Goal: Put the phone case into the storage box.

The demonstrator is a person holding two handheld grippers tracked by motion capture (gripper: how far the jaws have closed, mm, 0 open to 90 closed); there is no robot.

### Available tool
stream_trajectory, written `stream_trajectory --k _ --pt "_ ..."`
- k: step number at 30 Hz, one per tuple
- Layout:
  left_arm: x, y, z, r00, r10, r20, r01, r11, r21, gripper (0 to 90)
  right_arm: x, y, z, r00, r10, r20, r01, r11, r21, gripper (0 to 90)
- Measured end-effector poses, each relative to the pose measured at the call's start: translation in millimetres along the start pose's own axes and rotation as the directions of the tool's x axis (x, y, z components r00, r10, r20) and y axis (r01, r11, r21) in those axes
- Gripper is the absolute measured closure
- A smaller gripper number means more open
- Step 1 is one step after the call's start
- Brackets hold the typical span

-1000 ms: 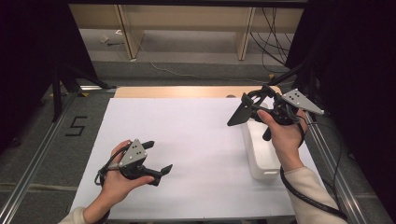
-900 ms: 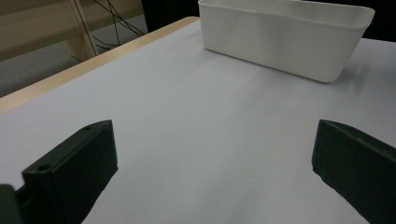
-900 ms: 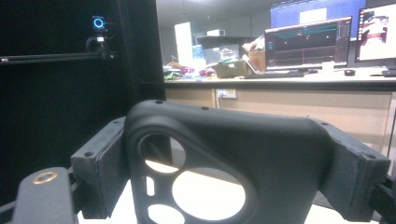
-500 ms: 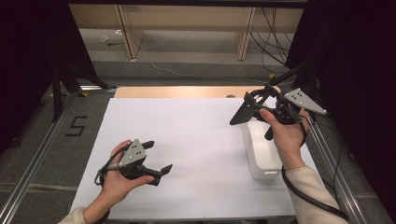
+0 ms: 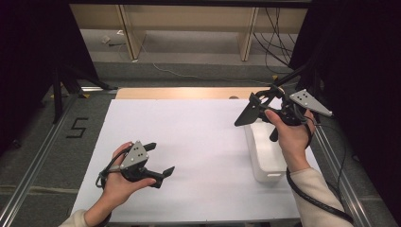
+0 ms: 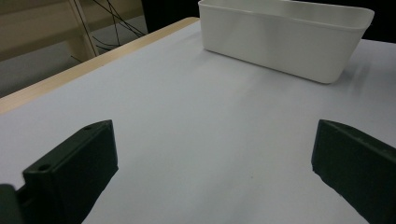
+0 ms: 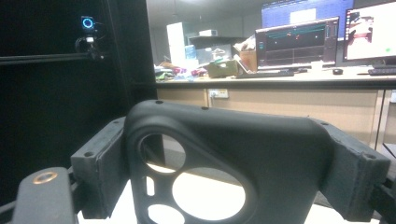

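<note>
Closest to you, your left hand (image 5: 118, 182) rests low on the white worktop (image 5: 189, 132), near its front left corner. The left gripper (image 5: 160, 158) in it is spread wide and holds nothing. In the left gripper view its two black jaws stand far apart with bare white surface between them, and they point across the worktop toward the white plastic bin (image 6: 285, 42).

That bin lies lengthwise along the right edge of the worktop, well apart from your left gripper. Your right hand (image 5: 291, 137) is above it, with the forearm coming in over the bin's near end.

The right gripper (image 7: 229, 172) is pinching a black frame piece (image 7: 261, 140). This is a flat, rounded plate with several round cut-outs and small screw holes along its rim. Both jaws press on it, one at each side. In the high view the black frame piece (image 5: 247, 113) juts out to the left of your hand, held above the bin's far end. I cannot tell how far above the bin it hangs.

Past the bin, a wooden strip (image 5: 189, 92) runs along the far edge of the worktop. A taped number 5 (image 5: 78, 127) marks the grey floor to the left. In the right gripper view, lit monitors (image 7: 296, 44) stand on a long desk (image 7: 280, 81) in the distance.
</note>
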State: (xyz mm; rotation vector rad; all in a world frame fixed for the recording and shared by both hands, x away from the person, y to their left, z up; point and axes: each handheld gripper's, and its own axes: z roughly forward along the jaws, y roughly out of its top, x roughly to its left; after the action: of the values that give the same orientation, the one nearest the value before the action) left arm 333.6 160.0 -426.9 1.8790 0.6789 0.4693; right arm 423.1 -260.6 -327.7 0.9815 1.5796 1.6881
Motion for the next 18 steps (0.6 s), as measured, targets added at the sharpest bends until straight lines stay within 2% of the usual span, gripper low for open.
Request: stream_trajectory --k 18 --pt "-0.1 0.1 -0.1 1.0000 -0.006 0.003 0.006 1.0000 -0.003 0.0 -6.1 0.7 -1.5 0.9998 -0.002 0.020 0.002 1.000 -0.003 15.8"
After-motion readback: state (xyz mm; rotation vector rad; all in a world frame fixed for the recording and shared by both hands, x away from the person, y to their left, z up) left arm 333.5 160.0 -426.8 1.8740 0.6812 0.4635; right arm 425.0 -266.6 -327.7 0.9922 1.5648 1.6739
